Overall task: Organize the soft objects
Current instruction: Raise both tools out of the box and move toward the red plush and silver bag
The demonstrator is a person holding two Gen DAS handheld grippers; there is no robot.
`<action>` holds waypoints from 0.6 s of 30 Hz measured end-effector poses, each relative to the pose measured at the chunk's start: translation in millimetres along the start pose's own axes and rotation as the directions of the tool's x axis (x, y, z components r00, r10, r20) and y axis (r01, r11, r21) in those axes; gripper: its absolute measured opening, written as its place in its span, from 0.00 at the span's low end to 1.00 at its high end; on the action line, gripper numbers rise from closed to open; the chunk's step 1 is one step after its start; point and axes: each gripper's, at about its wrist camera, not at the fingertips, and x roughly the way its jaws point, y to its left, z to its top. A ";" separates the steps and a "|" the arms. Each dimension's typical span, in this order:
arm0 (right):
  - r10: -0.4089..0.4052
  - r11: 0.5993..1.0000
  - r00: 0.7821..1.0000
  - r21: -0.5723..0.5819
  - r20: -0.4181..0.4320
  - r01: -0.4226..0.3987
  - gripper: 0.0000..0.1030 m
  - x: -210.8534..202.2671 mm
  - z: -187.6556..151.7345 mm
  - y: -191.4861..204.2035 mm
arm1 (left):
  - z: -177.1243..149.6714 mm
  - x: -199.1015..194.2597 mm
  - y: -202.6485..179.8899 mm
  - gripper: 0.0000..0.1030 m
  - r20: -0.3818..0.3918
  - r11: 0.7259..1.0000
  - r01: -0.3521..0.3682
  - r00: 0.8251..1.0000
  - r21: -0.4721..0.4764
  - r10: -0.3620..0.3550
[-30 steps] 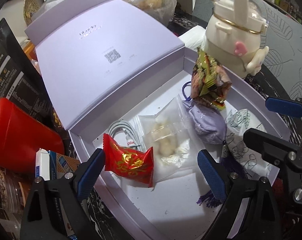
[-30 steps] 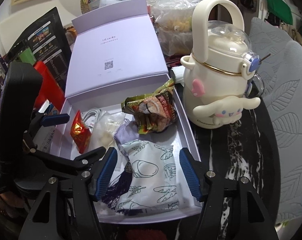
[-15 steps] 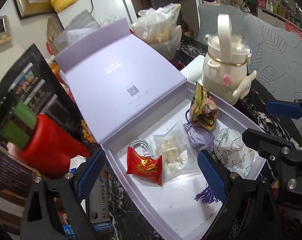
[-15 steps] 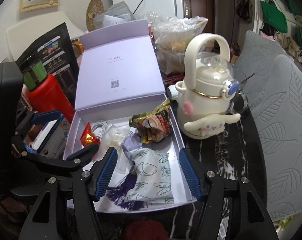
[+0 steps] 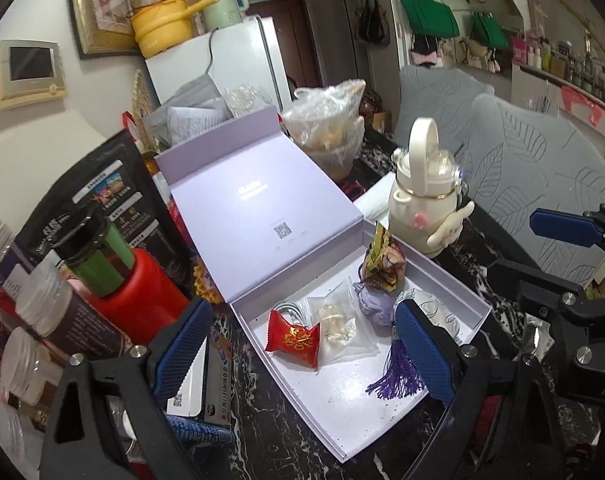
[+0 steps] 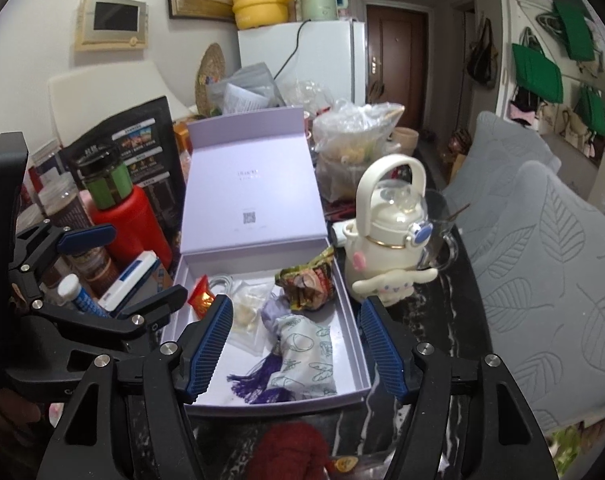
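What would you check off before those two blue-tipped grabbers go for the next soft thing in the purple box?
1. Left tool empty: ok, open, nothing between its blue pads.
2. Right tool empty: ok. Its jaws have just been opening, and nothing is between them.
3. Lavender box lid up: ok, standing open.
4. Soft items inside the box: ok. Red packet, clear bag, purple tassel pouch, printed pouch and crinkled snack pack all lie in it.
5. White kettle-shaped bottle clear of the box: ok, it stands beside the box's wall, outside.
6. More soft items left outside: cannot tell amid the clutter.
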 end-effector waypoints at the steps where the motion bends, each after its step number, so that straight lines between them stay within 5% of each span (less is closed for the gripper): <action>1: -0.001 1.000 1.000 -0.002 0.011 0.001 0.66 -6.0 -0.4 0.7 | -0.3 -5.8 1.4 0.92 0.013 1.000 0.003 1.000 -0.006 -0.003; 18: 0.000 0.996 0.983 -0.084 0.182 0.016 0.69 -106.5 -27.3 39.6 | -33.2 -103.4 14.1 0.92 0.176 0.995 0.036 0.984 -0.089 -0.020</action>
